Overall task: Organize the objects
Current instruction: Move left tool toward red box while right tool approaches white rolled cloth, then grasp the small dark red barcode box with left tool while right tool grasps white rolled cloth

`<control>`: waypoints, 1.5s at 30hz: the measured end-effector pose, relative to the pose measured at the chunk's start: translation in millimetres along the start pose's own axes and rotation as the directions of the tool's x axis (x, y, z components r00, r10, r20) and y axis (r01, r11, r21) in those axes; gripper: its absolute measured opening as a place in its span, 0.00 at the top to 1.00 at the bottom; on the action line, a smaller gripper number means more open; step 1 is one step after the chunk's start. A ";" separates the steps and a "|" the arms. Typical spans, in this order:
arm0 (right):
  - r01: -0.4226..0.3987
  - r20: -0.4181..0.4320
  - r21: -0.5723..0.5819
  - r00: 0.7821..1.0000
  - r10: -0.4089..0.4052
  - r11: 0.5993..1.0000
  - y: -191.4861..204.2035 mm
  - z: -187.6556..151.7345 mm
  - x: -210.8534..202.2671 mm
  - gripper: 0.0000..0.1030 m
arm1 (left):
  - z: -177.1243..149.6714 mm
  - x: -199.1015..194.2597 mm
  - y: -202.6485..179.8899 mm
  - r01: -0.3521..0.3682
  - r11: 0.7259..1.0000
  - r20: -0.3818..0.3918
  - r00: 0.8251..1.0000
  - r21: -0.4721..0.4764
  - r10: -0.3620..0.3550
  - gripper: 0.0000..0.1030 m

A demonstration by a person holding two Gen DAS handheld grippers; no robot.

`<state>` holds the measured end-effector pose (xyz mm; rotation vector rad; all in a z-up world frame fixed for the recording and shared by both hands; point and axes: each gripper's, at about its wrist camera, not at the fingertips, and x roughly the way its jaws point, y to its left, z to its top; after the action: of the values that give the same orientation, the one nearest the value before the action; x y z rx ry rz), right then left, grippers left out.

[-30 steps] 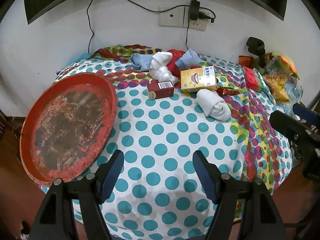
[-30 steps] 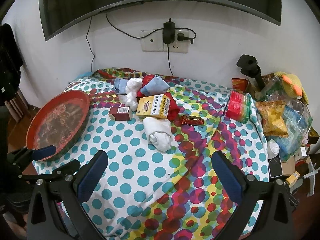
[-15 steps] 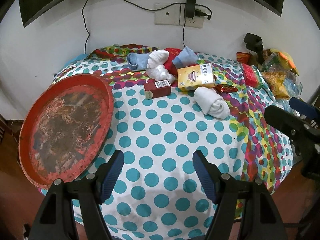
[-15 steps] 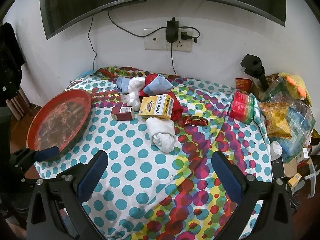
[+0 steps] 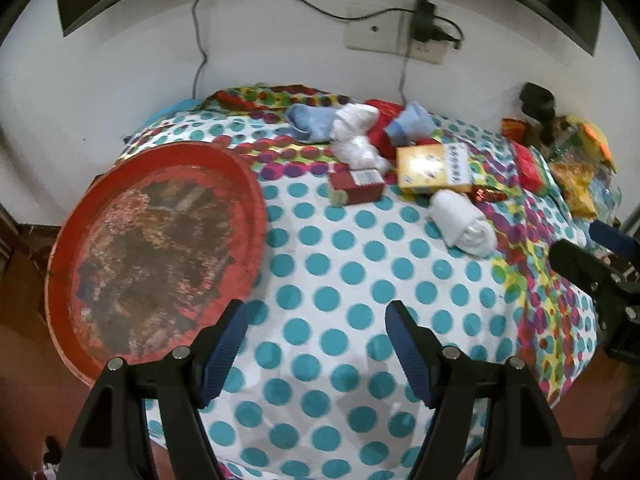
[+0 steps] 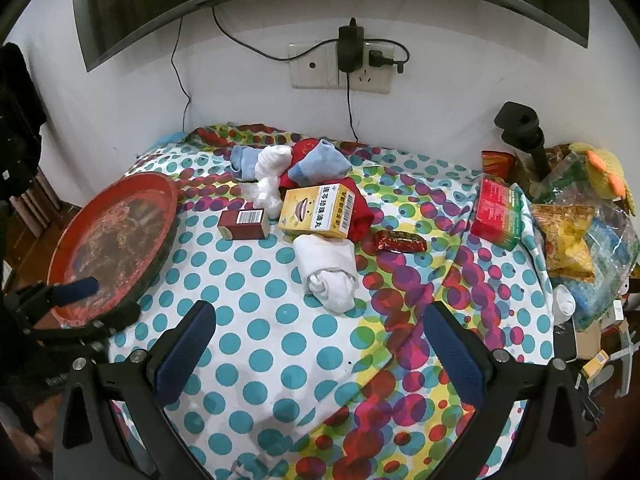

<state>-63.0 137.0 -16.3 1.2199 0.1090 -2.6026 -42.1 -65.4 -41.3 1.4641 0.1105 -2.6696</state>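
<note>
- One round red tray (image 5: 156,248) lies at the left edge of the desk (image 6: 280,320), which is covered by a polka-dot cloth.
- Boxes among the clutter: one small dark-red box (image 6: 243,224) and one yellow box (image 6: 318,211) side by side, near the tray.
- Socks: one rolled white sock (image 6: 330,270) just in front of the yellow box, touching it; behind the boxes a pile with two blue socks, (image 6: 245,161) and (image 6: 320,162), another white sock (image 6: 272,178) and some red cloth.
- One red snack wrapper (image 6: 401,242) lies right of the rolled sock.
- Left tongs (image 5: 316,344): spread wide, nothing between them, hovering over the near desk beside the tray.
- Right tongs (image 6: 320,352): also spread wide and empty, above the cloth in front of the rolled sock.
- Only the right wrist view shows clearly the red-and-green box (image 6: 498,216) and the bags of snacks (image 6: 572,240) at the desk's right edge; the left wrist view is blurred there.
- Each view catches the other tongs at its edge.
</note>
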 end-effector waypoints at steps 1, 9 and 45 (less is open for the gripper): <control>0.001 -0.003 0.000 1.000 -0.001 1.000 0.1 1.4 2.5 0.00 | 2.6 -0.6 6.6 -0.003 1.000 0.004 1.000 -0.011 0.004 0.29; -0.002 -0.041 0.014 0.999 0.002 1.000 0.7 12.4 34.8 0.00 | 13.6 0.5 49.4 -0.041 0.996 0.001 0.999 -0.082 0.041 0.29; -0.017 -0.146 -0.052 0.989 0.009 0.999 -6.7 19.5 127.9 0.16 | 96.1 105.0 -22.7 0.149 0.937 -0.108 0.987 0.315 -0.121 0.29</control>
<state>-157.6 113.6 -101.8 1.3854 0.1964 -2.4811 -181.3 -58.3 -77.9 1.7230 -0.2409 -2.8379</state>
